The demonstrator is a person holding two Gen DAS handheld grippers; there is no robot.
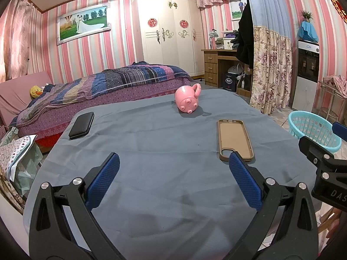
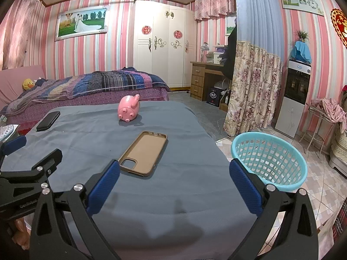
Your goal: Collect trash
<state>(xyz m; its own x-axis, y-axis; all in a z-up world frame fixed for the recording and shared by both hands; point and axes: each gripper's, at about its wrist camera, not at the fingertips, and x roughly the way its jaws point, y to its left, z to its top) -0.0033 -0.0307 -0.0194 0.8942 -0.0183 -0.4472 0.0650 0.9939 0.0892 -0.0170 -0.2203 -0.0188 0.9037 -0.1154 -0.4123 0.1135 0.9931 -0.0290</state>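
Hanging over the gray cloth (image 1: 164, 143) with left gripper (image 1: 174, 164) and right gripper (image 2: 174, 170) spread wide, holding nothing. Ahead: brown phone case (image 1: 235, 138), pink pig toy (image 1: 187, 99), black case (image 1: 81, 125) far left. Past the right jaw, off the table: blue basket (image 2: 270, 159).

My left tongs (image 1: 173, 162) have black plastic arms with triangular cut-outs, round silver screws at the joints and blue, finely dimpled pads (image 1: 104, 179) on the fingers. My right tongs (image 2: 173, 169) are built the same, blue pads (image 2: 245, 186) included. White lettering marks each black body. A bit of my skin (image 2: 19, 231) shows at the lower left corner of the right view.
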